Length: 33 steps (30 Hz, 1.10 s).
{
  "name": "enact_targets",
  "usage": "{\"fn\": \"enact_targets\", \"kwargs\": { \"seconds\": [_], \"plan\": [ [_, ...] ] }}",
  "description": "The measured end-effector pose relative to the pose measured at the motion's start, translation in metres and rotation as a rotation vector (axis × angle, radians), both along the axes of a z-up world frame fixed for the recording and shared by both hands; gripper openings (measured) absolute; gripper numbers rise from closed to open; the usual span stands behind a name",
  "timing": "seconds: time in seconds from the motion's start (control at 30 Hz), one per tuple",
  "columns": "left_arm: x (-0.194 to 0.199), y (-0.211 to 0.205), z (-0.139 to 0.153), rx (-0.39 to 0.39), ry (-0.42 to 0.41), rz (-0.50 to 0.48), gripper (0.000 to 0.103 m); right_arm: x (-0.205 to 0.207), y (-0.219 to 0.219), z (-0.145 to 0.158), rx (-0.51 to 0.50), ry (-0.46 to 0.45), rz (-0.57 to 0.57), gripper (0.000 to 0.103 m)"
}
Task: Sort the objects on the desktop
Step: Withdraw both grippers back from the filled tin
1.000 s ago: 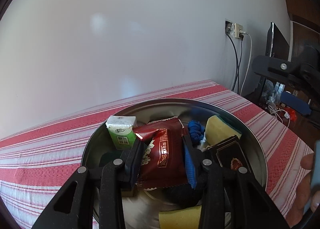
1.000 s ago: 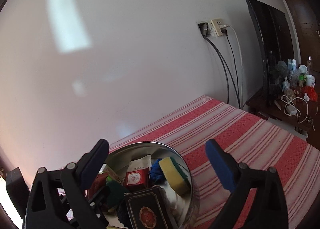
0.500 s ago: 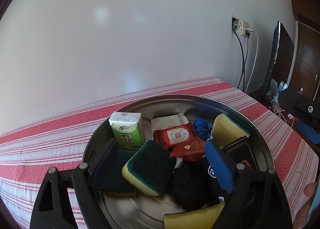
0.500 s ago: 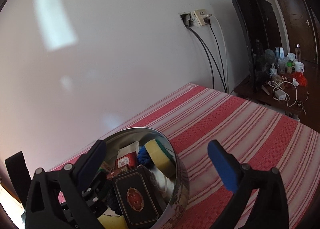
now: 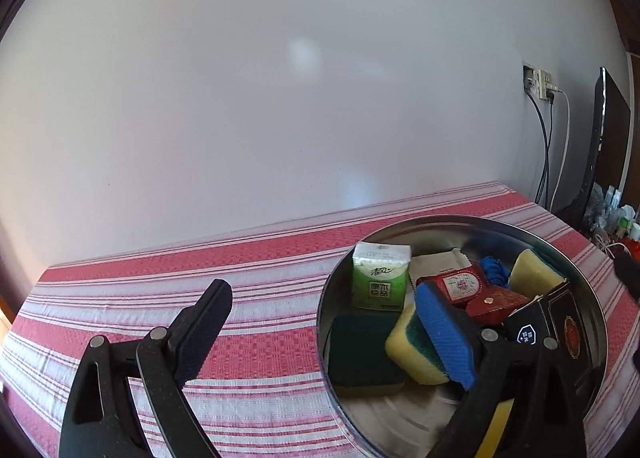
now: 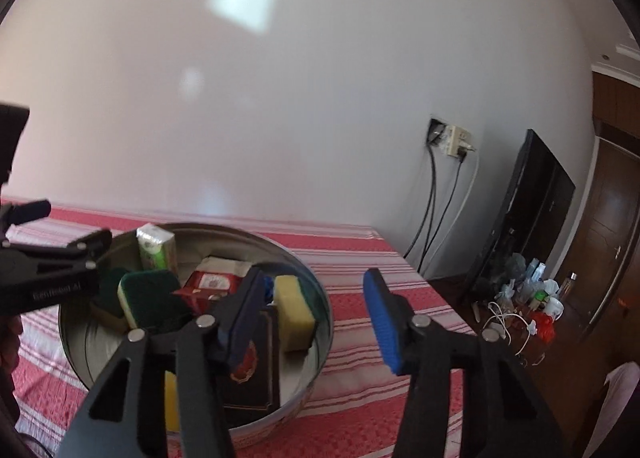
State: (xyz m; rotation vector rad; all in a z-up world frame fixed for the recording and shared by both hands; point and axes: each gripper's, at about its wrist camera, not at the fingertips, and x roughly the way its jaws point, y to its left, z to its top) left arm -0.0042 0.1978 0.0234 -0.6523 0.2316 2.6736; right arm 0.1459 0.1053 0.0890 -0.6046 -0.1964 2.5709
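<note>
Left gripper (image 5: 324, 332): jaws spreading wide, nothing between them, one finger over the striped cloth (image 5: 256, 270), the other over the metal bowl (image 5: 516, 226).
Right gripper (image 6: 316, 318): jaws closing, empty, straddling the bowl's right rim.
Bowl: holds sponges, tissue pack (image 5: 380, 276), red packets, black box (image 6: 250, 370), near the desk's far-right corner.
Change: the left gripper's red packet (image 5: 494, 304) now lies released in the bowl.

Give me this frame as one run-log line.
task: sort desktop objects | left gripper: opening, empty | right gripper: closing, empty, over metal basin rim | basin: sponges, tissue pack, packets, black box
</note>
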Motion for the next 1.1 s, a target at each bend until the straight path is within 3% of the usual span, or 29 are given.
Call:
{"fn": "enact_targets", "kwargs": {
  "seconds": [0.2, 0.3, 0.33, 0.5, 0.57, 0.63, 0.7, 0.77, 0.83, 0.93, 1.0, 1.1],
  "plan": [
    [-0.012, -0.021, -0.002, -0.006, -0.013, 0.075, 0.096, -0.047, 0.009, -0.032, -0.222, -0.215, 0.087, 0.049],
    [-0.017, -0.026, -0.002, 0.010, -0.031, 0.081, 0.096, -0.070, 0.016, -0.047, -0.337, -0.286, 0.080, 0.058],
    [-0.017, -0.028, -0.001, 0.014, -0.029, 0.084, 0.096, -0.078, 0.018, -0.050, -0.367, -0.305, 0.075, 0.065],
    [-0.018, -0.030, 0.000, 0.023, -0.029, 0.091, 0.096, -0.095, 0.026, -0.049, -0.426, -0.311, 0.061, 0.065],
    [-0.019, -0.029, -0.002, 0.015, -0.037, 0.089, 0.096, -0.091, 0.030, -0.044, -0.466, -0.278, 0.076, 0.063],
    [-0.018, -0.028, -0.003, 0.005, -0.038, 0.087, 0.096, -0.078, 0.028, -0.033, -0.513, -0.189, 0.097, 0.064],
    [-0.015, -0.027, -0.002, 0.008, -0.033, 0.082, 0.096, -0.057, 0.022, -0.018, -0.523, -0.080, 0.133, 0.074],
    [-0.012, -0.026, -0.003, 0.012, -0.035, 0.066, 0.096, -0.038, 0.013, -0.007, -0.485, 0.039, 0.139, 0.103],
    [-0.008, -0.024, -0.004, 0.013, -0.037, 0.055, 0.096, -0.017, 0.002, -0.002, -0.445, 0.157, 0.114, 0.103],
    [-0.005, -0.020, -0.005, 0.008, -0.027, 0.043, 0.096, -0.001, -0.008, -0.006, -0.470, 0.243, 0.083, 0.103],
    [-0.004, -0.020, -0.006, 0.007, -0.024, 0.036, 0.096, 0.004, -0.014, -0.010, -0.483, 0.268, 0.053, 0.103],
    [-0.003, -0.019, -0.007, 0.002, -0.037, 0.020, 0.096, 0.005, -0.023, -0.012, -0.467, 0.233, -0.037, 0.103]
  ]
}}
